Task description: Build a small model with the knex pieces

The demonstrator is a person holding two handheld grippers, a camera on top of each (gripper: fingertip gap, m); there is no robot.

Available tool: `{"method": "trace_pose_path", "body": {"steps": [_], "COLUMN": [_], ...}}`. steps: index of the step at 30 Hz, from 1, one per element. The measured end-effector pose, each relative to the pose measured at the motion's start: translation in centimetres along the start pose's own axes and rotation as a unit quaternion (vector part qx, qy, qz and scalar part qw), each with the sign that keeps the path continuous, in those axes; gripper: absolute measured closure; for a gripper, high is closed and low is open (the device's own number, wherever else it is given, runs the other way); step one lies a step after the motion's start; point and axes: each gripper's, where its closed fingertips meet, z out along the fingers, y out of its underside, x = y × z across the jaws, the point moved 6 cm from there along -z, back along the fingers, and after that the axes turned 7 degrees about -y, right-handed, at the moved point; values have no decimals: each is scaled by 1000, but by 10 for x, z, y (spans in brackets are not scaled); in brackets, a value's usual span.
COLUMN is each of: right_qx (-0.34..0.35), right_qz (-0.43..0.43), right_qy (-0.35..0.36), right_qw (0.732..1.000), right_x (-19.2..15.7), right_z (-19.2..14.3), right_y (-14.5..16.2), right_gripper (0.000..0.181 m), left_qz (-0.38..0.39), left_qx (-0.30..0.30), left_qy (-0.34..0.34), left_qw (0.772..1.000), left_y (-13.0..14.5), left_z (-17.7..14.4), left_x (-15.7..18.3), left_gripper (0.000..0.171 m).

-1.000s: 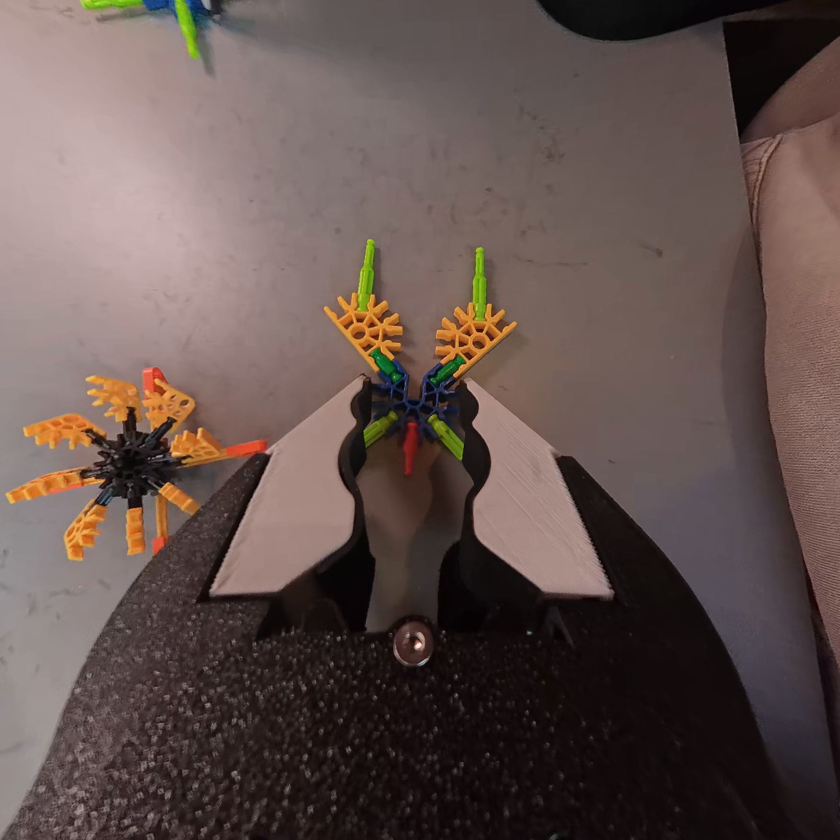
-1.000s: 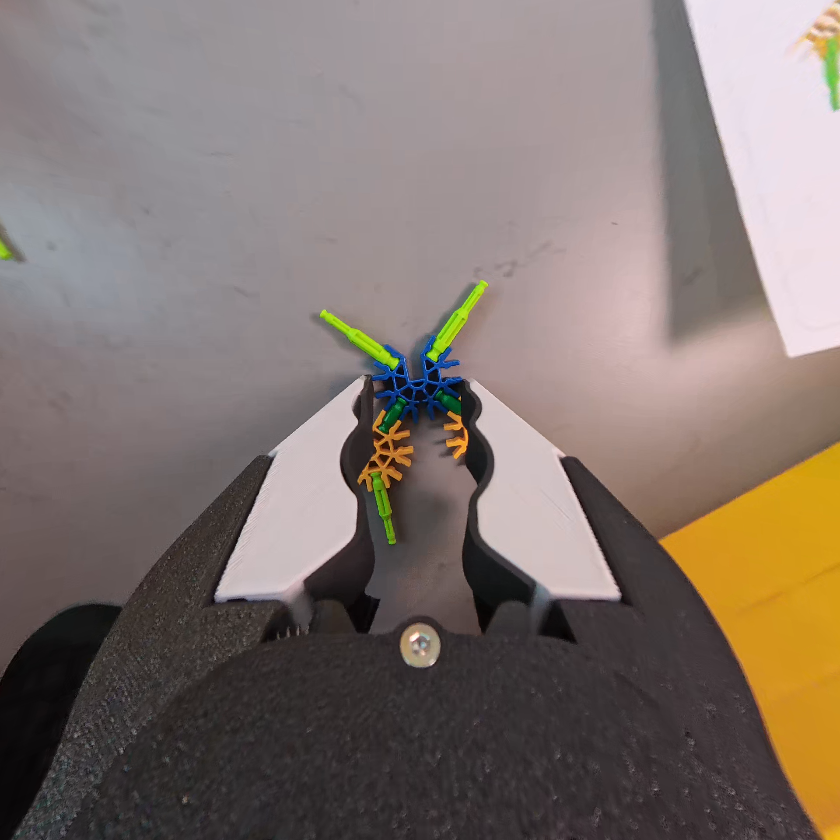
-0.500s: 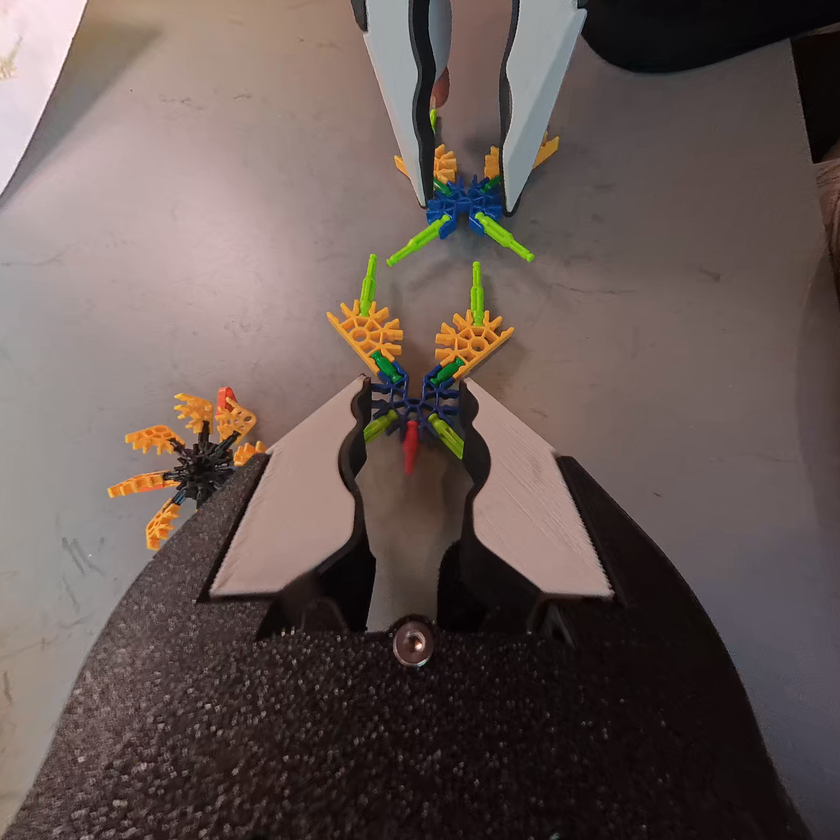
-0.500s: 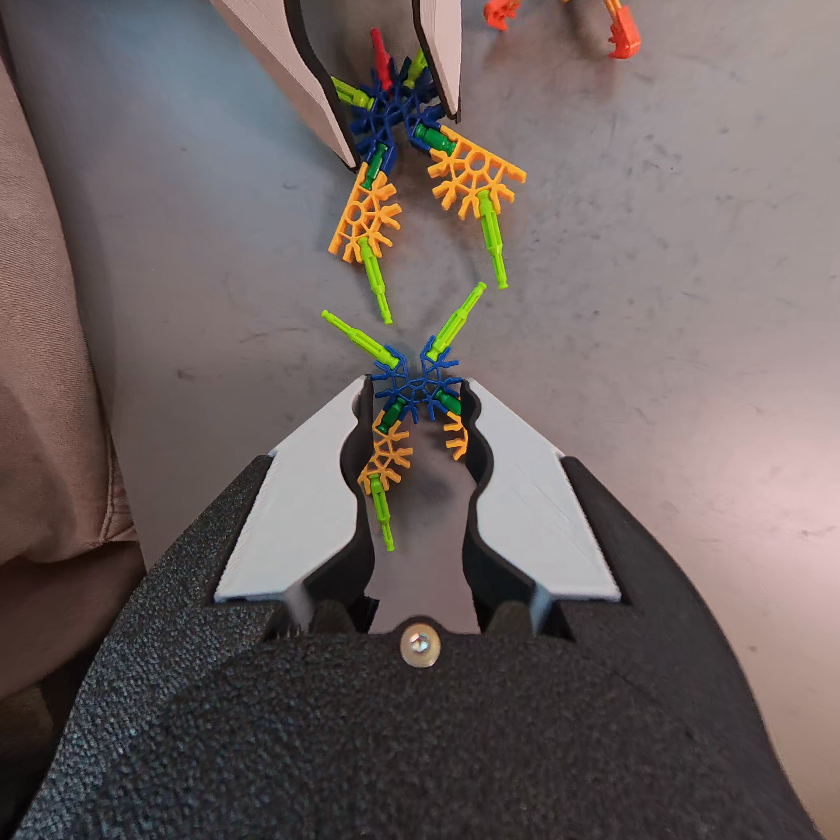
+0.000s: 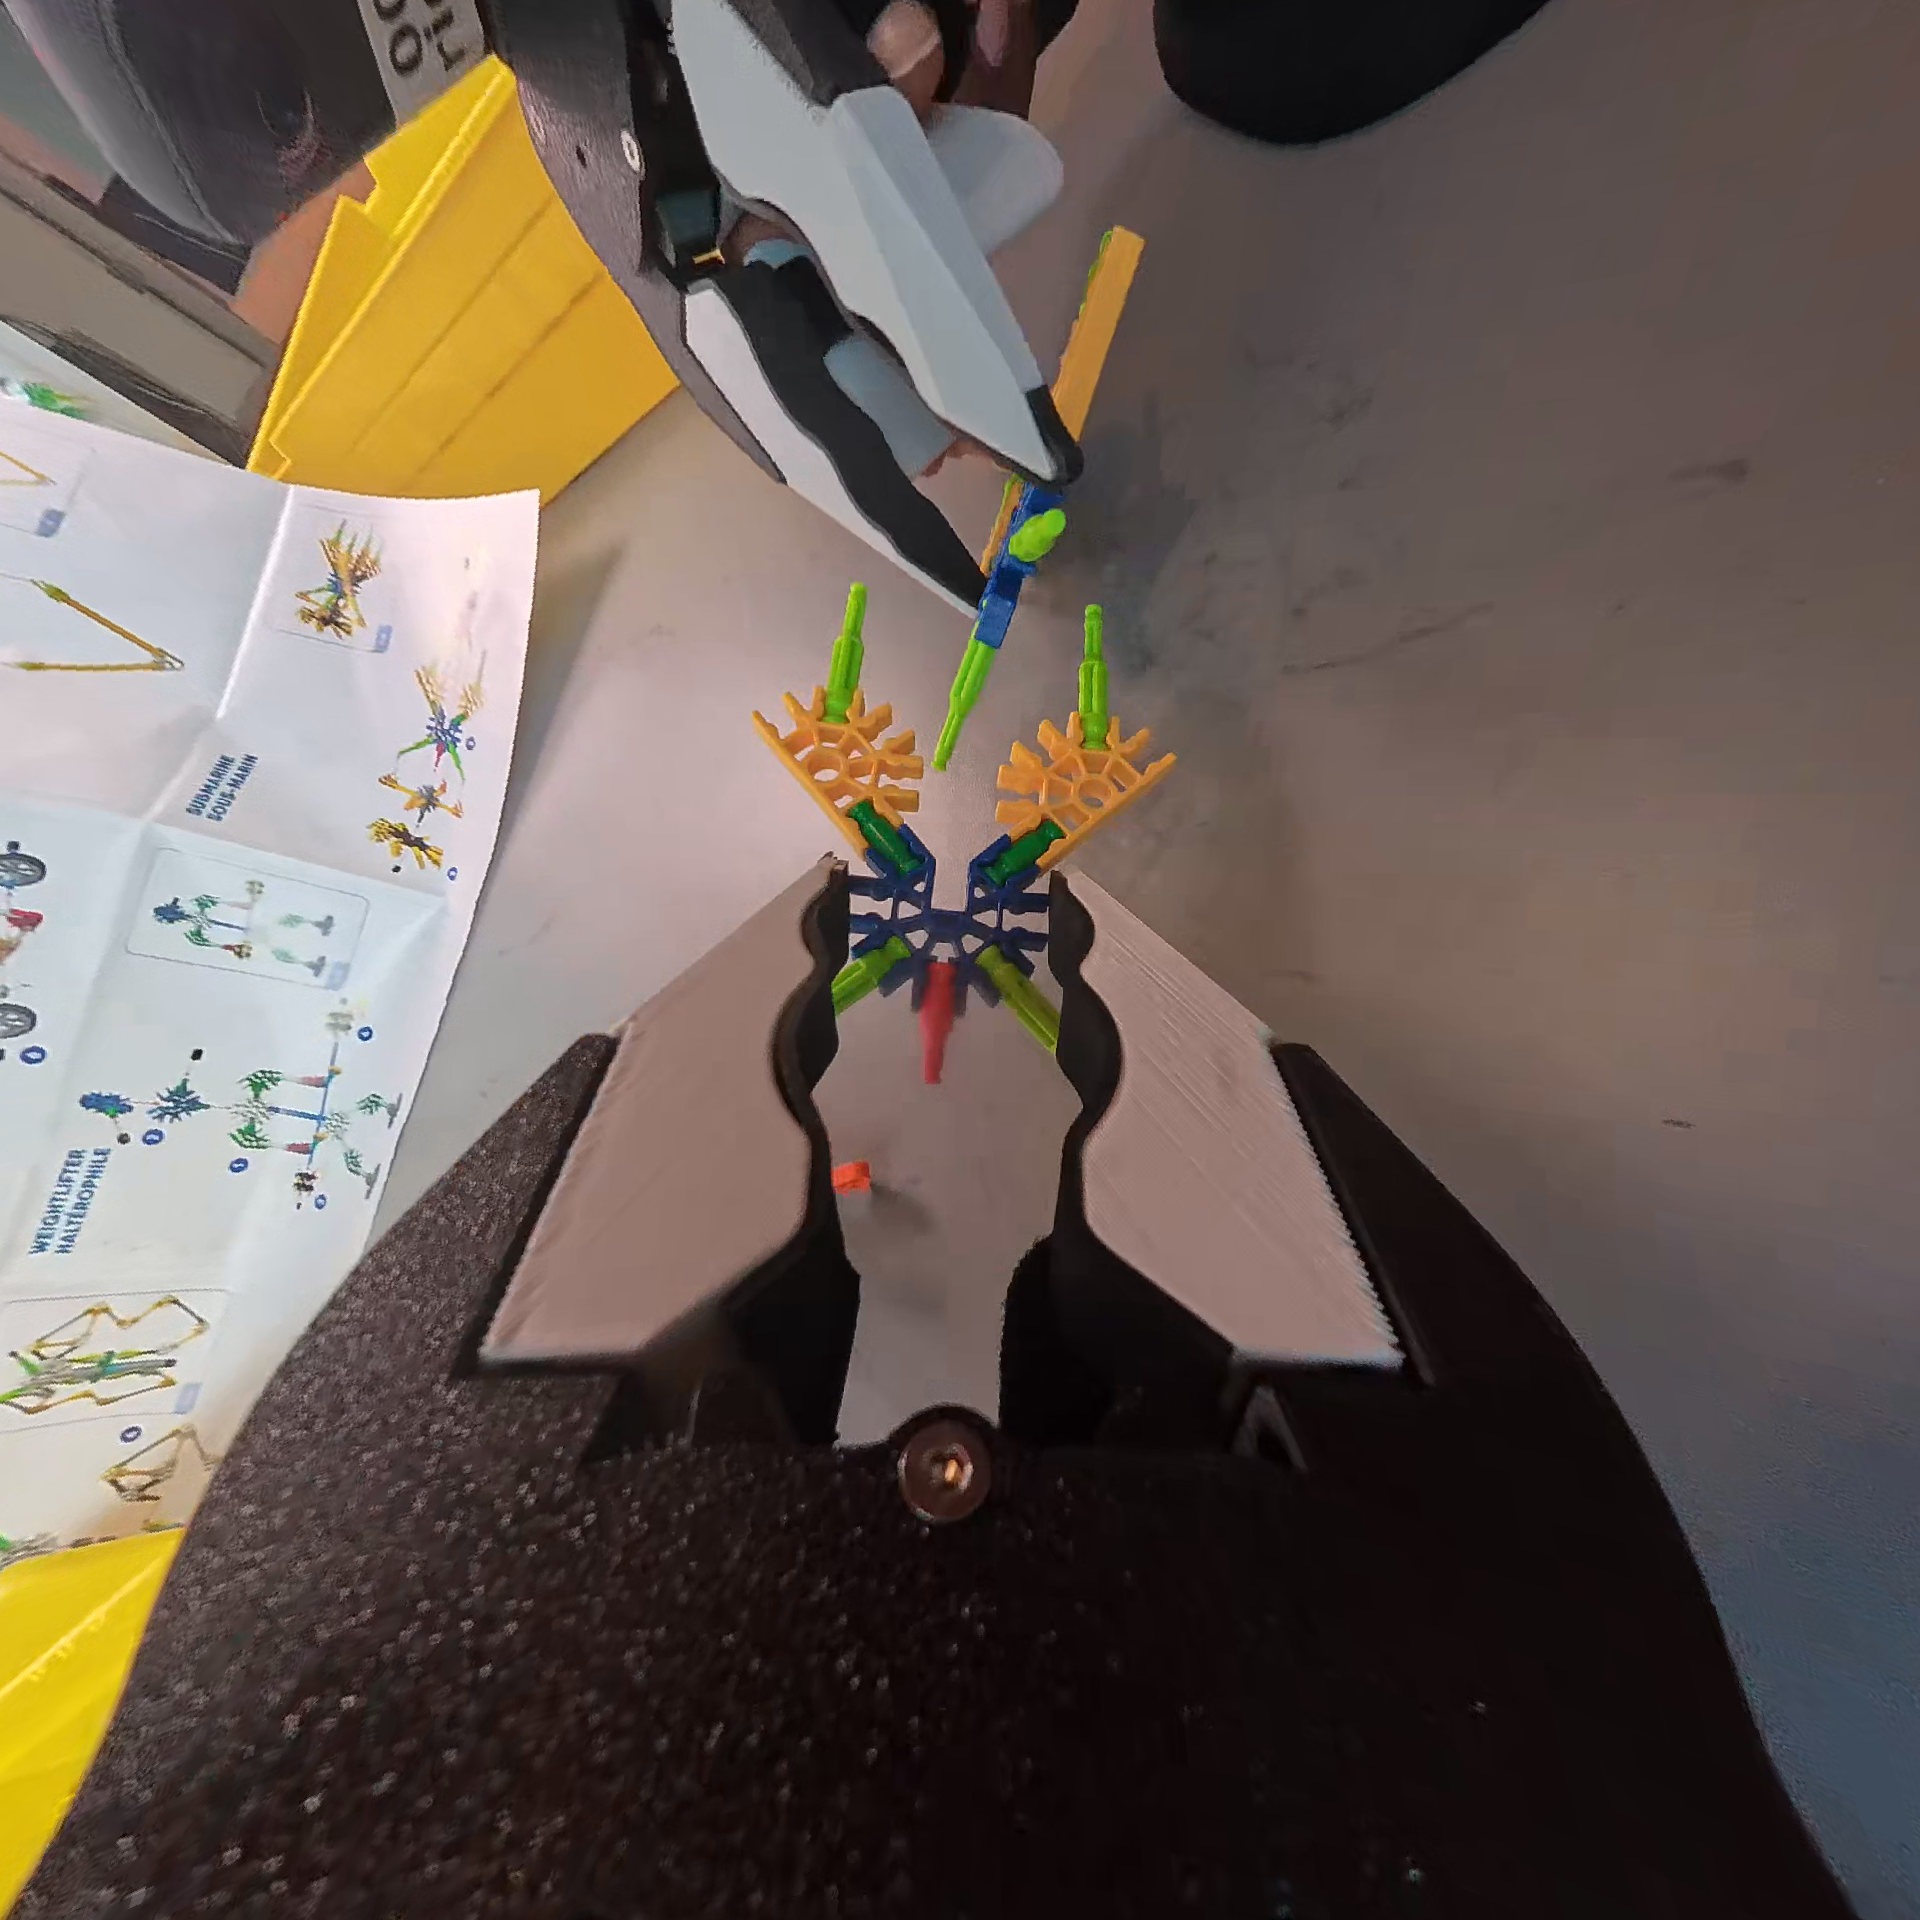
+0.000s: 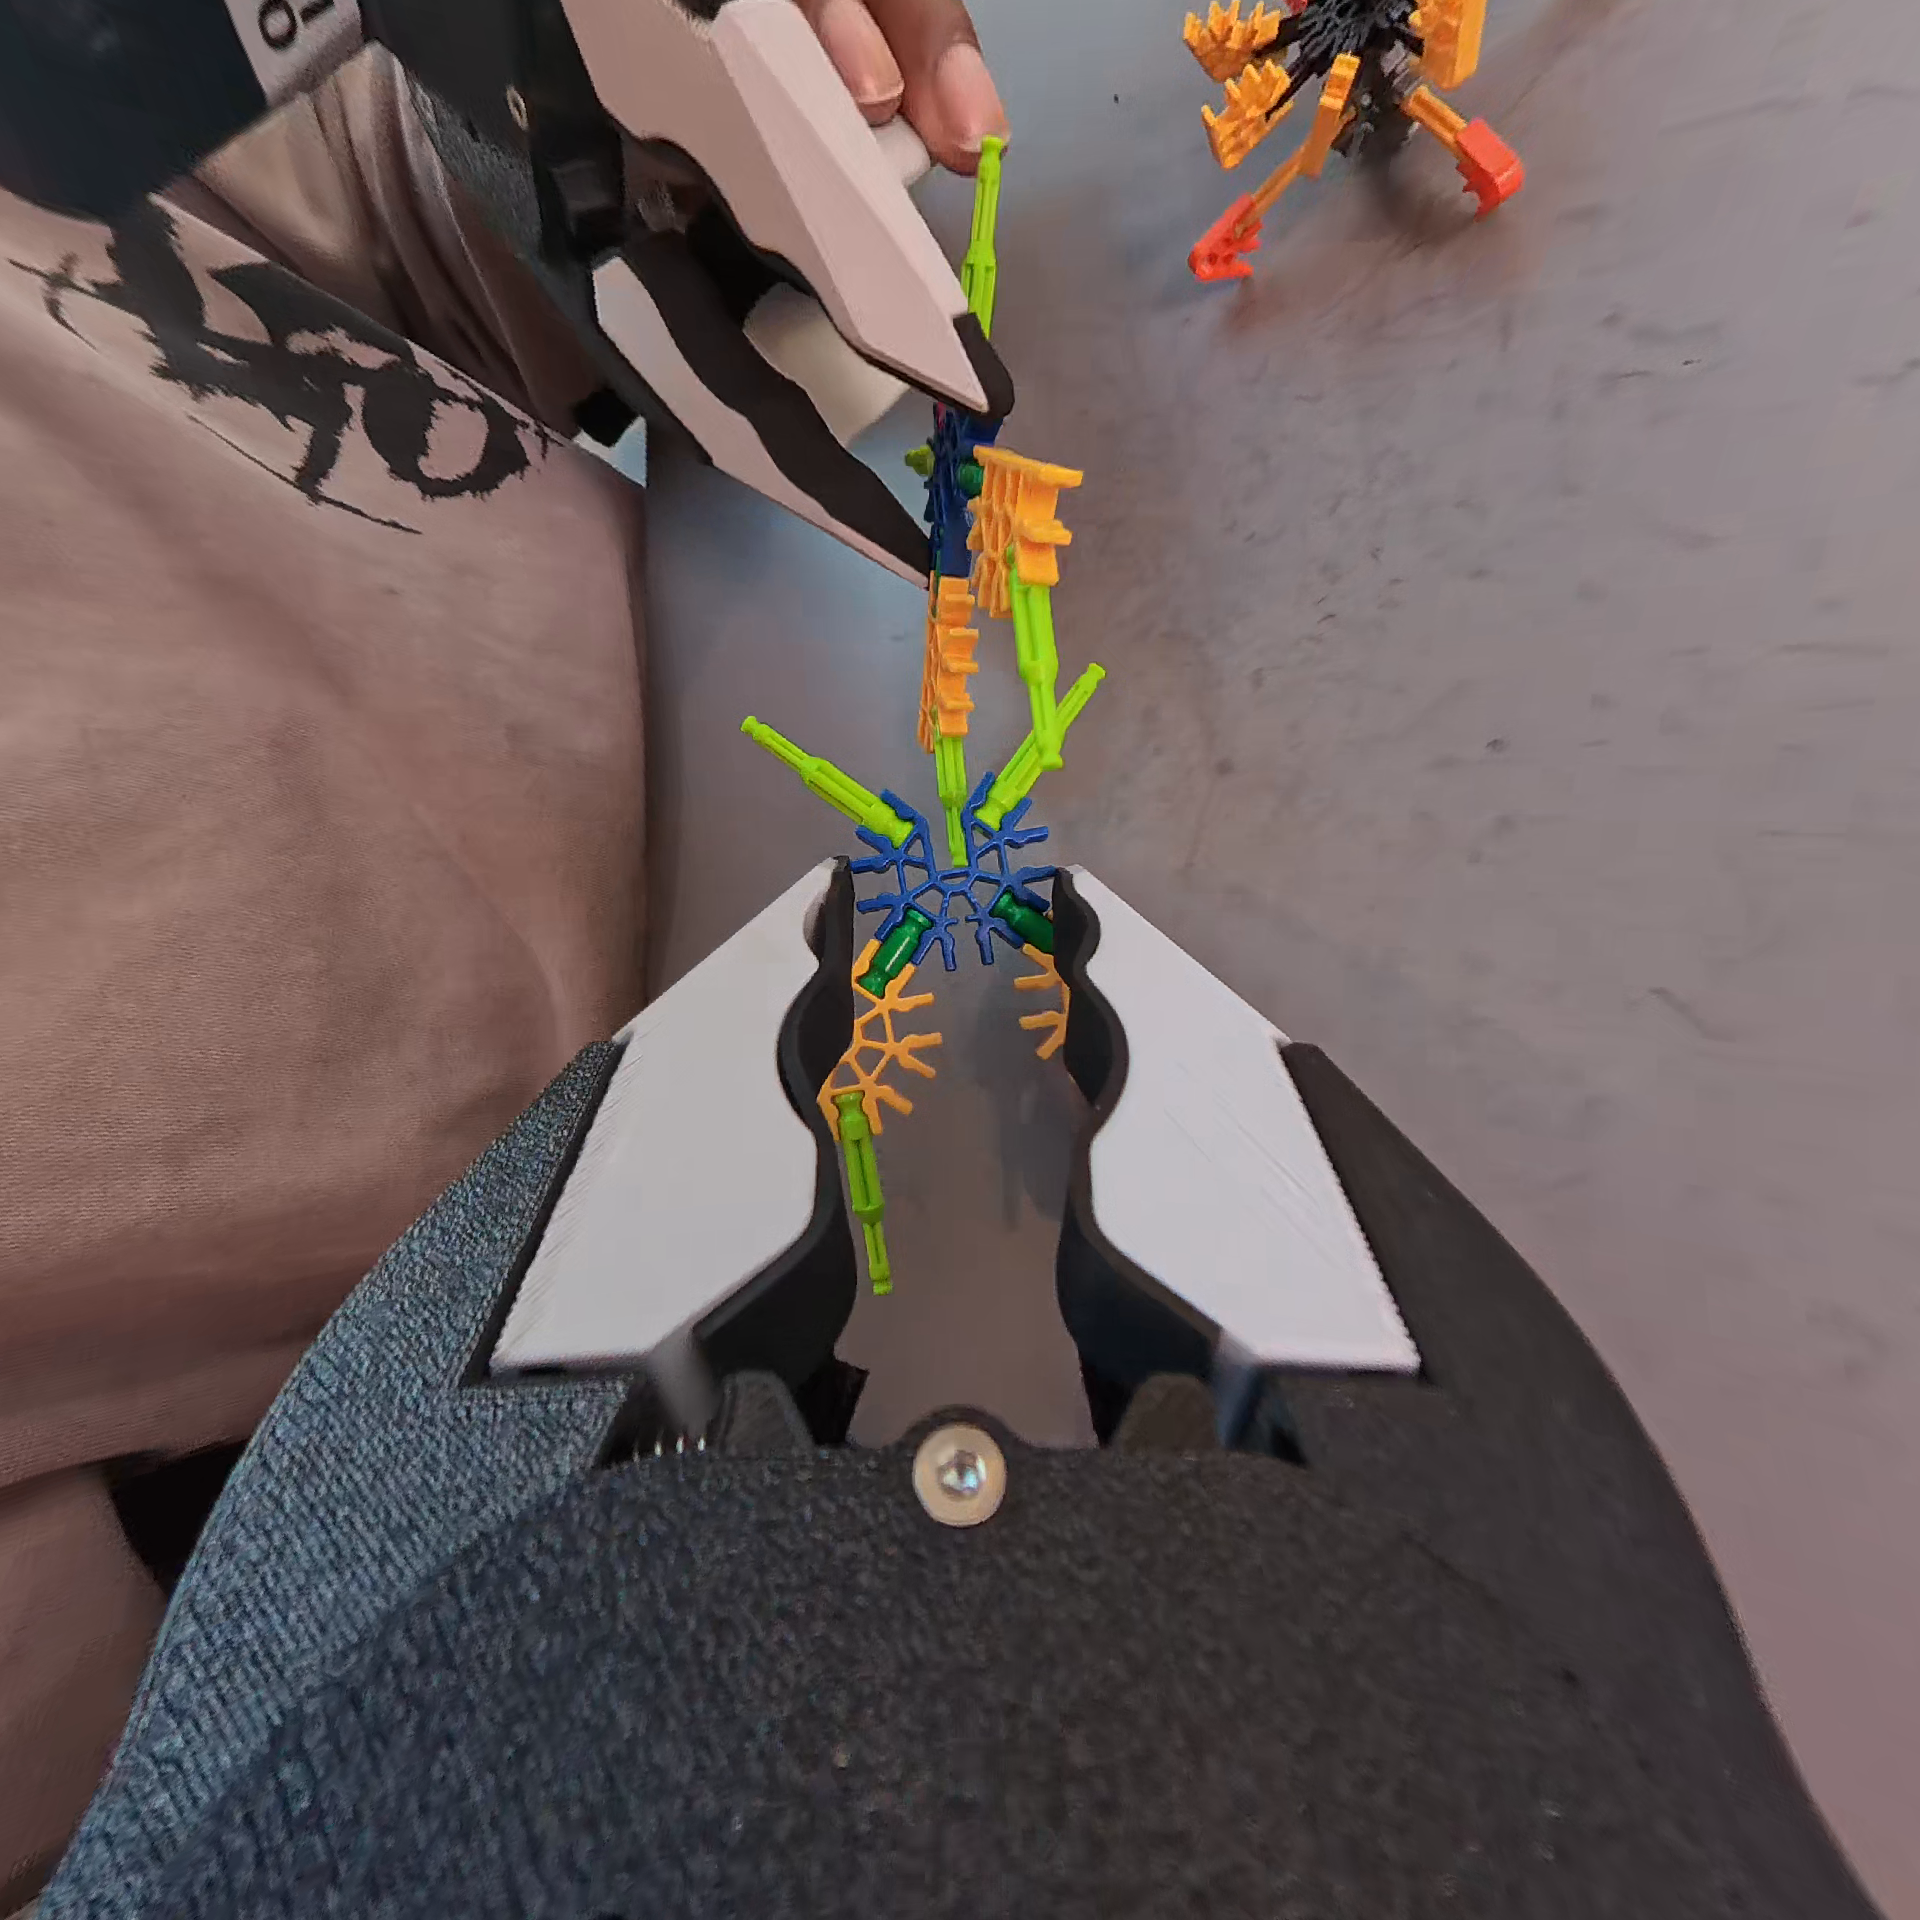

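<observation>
Grey scuffed tabletop (image 5: 1507, 727) fills both views. Left gripper (image 5: 943, 914) clenched on a blue snowflake connector (image 5: 940, 920) at its tips; two orange fan pieces (image 5: 842, 758) with green rods stick out ahead, a red rod (image 5: 935, 1023) points back between the fingers. Right gripper (image 6: 951, 894) clenched on a second blue connector (image 6: 951, 883), green rods forward, orange pieces trailing back. The two assemblies meet tip to tip at frame centre. Folded instruction sheet (image 5: 239, 883) at left, yellow bin (image 5: 447, 343) upper left. Black-and-orange spiky build (image 6: 1351, 114) upper right of the right view.
</observation>
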Motion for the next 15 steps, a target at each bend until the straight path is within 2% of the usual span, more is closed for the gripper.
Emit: {"method": "trace_pose_path", "body": {"steps": [11,15], "right_qx": [32,30], "right_qz": [-18,-34], "right_qy": [-51,-36], "right_qw": [998,998], "right_x": [-4,-2], "right_z": [32,40], "right_y": [-23,-26], "right_gripper": [145,145], "left_qz": [53,66], "left_qx": [43,37], "left_qy": [-9,-8], "left_qw": [998,997], "left_y": [-21,-19], "left_z": [5,7], "left_x": [19,22], "left_gripper": [133,133]}}
